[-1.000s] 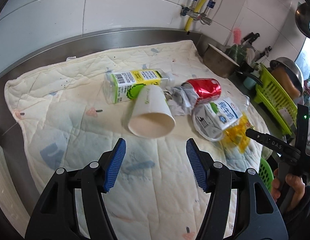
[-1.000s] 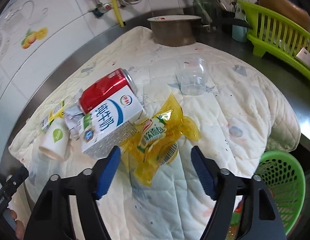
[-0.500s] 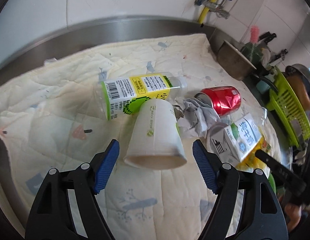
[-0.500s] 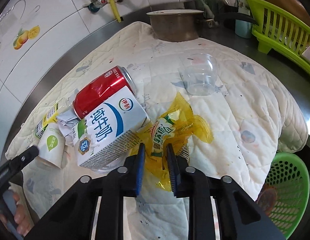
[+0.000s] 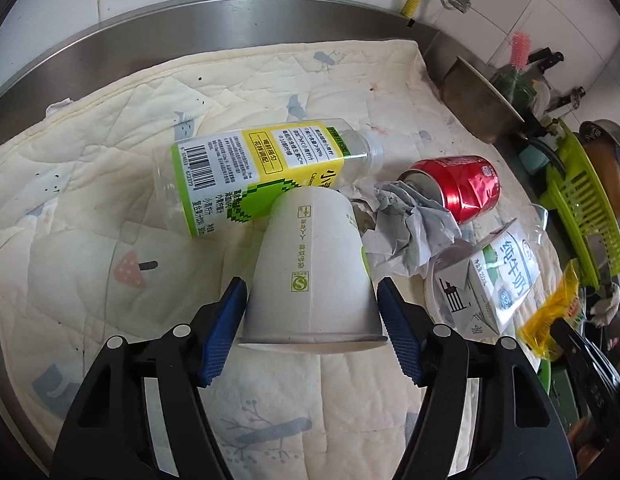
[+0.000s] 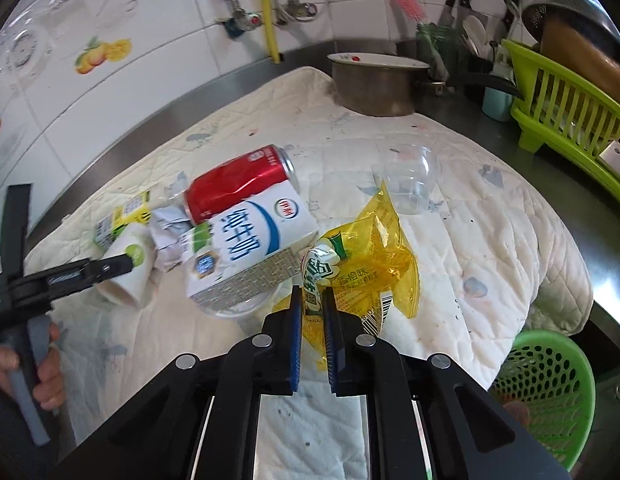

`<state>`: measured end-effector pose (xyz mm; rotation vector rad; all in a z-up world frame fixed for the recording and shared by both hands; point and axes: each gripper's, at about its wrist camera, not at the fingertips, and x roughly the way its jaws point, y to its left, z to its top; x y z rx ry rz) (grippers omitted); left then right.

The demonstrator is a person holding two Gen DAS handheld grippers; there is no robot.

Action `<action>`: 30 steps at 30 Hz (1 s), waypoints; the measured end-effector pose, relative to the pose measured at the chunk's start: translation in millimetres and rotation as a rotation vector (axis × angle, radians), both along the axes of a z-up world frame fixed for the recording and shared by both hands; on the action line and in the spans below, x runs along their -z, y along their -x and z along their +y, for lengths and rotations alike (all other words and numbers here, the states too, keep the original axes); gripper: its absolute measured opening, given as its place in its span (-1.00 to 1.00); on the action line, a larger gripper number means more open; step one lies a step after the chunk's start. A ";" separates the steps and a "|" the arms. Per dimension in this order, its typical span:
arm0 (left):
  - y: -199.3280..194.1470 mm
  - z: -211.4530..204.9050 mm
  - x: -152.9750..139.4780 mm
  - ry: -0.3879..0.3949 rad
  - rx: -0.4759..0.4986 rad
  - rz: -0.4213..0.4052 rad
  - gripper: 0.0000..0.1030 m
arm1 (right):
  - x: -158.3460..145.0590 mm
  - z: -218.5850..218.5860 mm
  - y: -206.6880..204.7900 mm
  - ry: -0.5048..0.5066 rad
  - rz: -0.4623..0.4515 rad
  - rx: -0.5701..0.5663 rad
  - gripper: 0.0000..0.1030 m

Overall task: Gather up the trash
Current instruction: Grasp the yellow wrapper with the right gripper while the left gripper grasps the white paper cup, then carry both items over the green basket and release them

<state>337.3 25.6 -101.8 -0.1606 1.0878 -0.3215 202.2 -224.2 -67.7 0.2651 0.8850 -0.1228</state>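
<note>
Trash lies on a quilted cloth [image 5: 89,216]. A white paper cup [image 5: 310,272] lies on its side between the blue pads of my left gripper [image 5: 312,300], which touch its sides near the rim. A green-labelled plastic bottle [image 5: 261,168], crumpled paper [image 5: 410,232], a red can [image 5: 458,184] and a milk carton [image 5: 494,280] lie behind it. My right gripper [image 6: 312,304] is shut on a yellow snack wrapper [image 6: 366,264]. The red can [image 6: 237,180], milk carton [image 6: 249,248] and a clear plastic cup [image 6: 410,184] lie beyond it.
A green basket [image 6: 550,384] hangs below the cloth's right edge. A metal pot [image 6: 374,84] stands at the back. A green dish rack [image 6: 570,120] is at the far right. A steel counter rim [image 5: 189,20] and tiled wall run behind.
My left gripper has moved forward around the paper cup and its pads now touch it. My right gripper has closed on the yellow wrapper and lifted its near end.
</note>
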 end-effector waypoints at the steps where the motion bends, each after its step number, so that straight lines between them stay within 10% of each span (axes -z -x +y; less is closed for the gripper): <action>1: -0.9 0.1 1.1 0.003 0.000 0.003 0.30 | -1.1 0.7 1.3 0.001 -0.001 -0.003 -0.81; 30: 57.5 10.1 -39.2 0.097 0.015 -0.098 0.20 | 9.7 -28.5 112.5 0.168 0.087 0.024 -0.81</action>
